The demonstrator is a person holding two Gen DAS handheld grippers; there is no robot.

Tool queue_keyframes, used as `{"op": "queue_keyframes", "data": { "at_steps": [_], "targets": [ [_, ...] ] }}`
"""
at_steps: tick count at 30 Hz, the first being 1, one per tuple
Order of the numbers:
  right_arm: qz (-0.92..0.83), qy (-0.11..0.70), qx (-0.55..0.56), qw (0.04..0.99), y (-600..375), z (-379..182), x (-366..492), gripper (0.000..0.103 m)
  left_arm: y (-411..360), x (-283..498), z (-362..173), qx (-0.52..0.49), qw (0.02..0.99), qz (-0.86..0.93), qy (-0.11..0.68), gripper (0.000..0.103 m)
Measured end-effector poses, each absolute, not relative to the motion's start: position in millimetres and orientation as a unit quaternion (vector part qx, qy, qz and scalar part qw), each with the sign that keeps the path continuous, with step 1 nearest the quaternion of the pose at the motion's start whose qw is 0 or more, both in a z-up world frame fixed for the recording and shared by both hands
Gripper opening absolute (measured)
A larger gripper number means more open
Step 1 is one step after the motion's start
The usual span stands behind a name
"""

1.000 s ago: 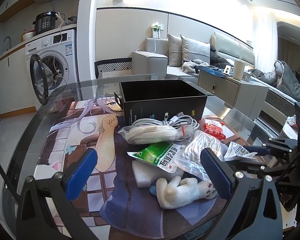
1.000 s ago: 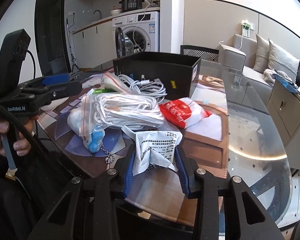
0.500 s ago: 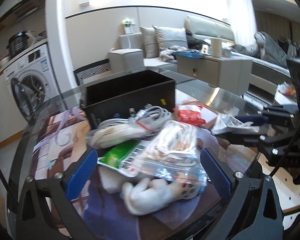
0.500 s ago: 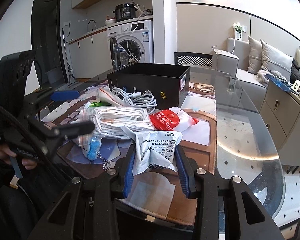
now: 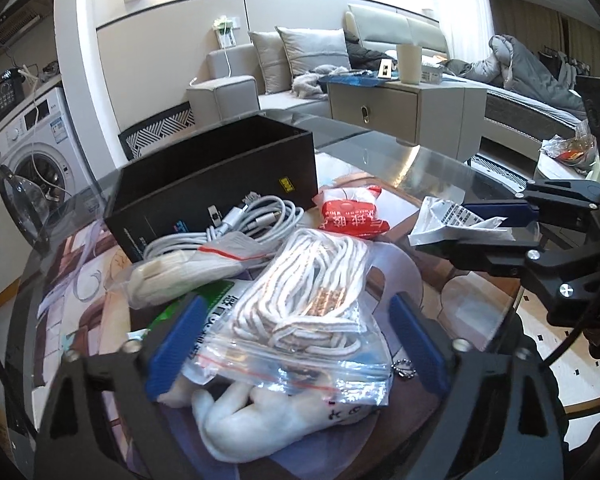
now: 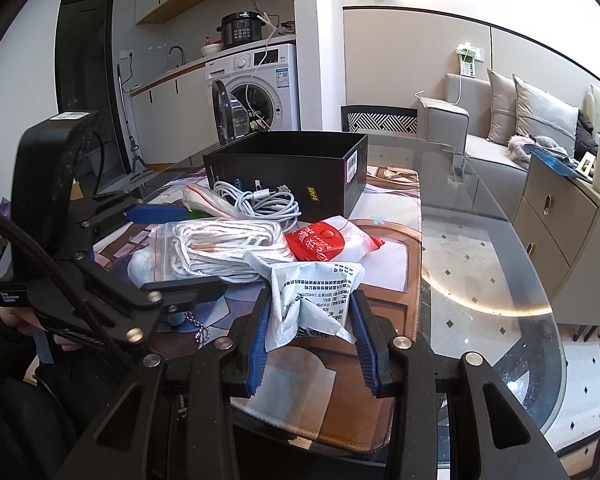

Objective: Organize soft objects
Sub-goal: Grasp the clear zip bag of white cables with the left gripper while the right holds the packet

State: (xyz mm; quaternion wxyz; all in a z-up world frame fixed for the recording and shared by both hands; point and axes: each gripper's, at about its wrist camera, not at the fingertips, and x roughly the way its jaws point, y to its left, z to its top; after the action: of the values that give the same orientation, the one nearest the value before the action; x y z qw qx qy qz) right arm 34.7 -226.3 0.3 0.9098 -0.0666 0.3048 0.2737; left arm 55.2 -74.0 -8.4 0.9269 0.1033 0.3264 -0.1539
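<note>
My left gripper (image 5: 296, 344) is open, its blue pads on either side of a clear zip bag of white rope (image 5: 308, 300), which lies on a white plush toy (image 5: 260, 420). My right gripper (image 6: 312, 340) is shut on a white printed packet (image 6: 312, 296) and holds it above the mat; the packet also shows in the left wrist view (image 5: 456, 220). A red-and-white packet (image 6: 324, 240), a coil of white cable (image 6: 260, 204), a bagged pale roll (image 5: 180, 272) and a green packet (image 5: 220, 304) lie in the pile. An open black box (image 6: 292, 168) stands behind.
The pile sits on a printed mat (image 6: 384, 248) on a round glass table (image 6: 480, 240). A washing machine (image 6: 256, 92), a sofa (image 6: 500, 128) and a drawer cabinet (image 6: 560, 216) stand beyond the table's edge.
My left gripper has moved forward and right, from the plush toy's near side to straddling the rope bag. My right gripper still holds the white packet, drawn back slightly.
</note>
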Motion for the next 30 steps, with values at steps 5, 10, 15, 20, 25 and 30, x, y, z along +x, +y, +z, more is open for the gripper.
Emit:
{"op": "queue_keyframes", "data": {
  "at_steps": [5,10,15,20,25,30],
  "targets": [
    [0.276,0.306,-0.066,0.909,-226.2,-0.6,34.6,0.038,-76.9,55.9,-11.1,0.120,0.927,-0.146,0.323,0.078],
    [0.275,0.303,-0.066,0.910,-225.5,1.8,34.3,0.038,-73.3,48.3,-5.8,0.106,0.930,-0.163,0.312,0.077],
    [0.274,0.295,-0.065,0.913,-224.9,7.2,31.6,0.038,-65.1,41.0,2.0,0.090,0.935,-0.166,0.299,0.075],
    [0.276,0.295,-0.070,0.912,-222.2,7.5,30.1,0.038,-62.1,40.0,-0.9,0.097,0.932,-0.164,0.309,0.073],
    [0.277,0.296,-0.072,0.912,-221.0,8.0,30.4,0.038,-70.2,40.5,-3.3,0.122,0.929,-0.156,0.312,0.078],
    [0.276,0.295,-0.070,0.912,-221.4,8.2,29.8,0.038,-74.5,46.0,-8.0,0.138,0.925,-0.145,0.322,0.082]
  ]
}}
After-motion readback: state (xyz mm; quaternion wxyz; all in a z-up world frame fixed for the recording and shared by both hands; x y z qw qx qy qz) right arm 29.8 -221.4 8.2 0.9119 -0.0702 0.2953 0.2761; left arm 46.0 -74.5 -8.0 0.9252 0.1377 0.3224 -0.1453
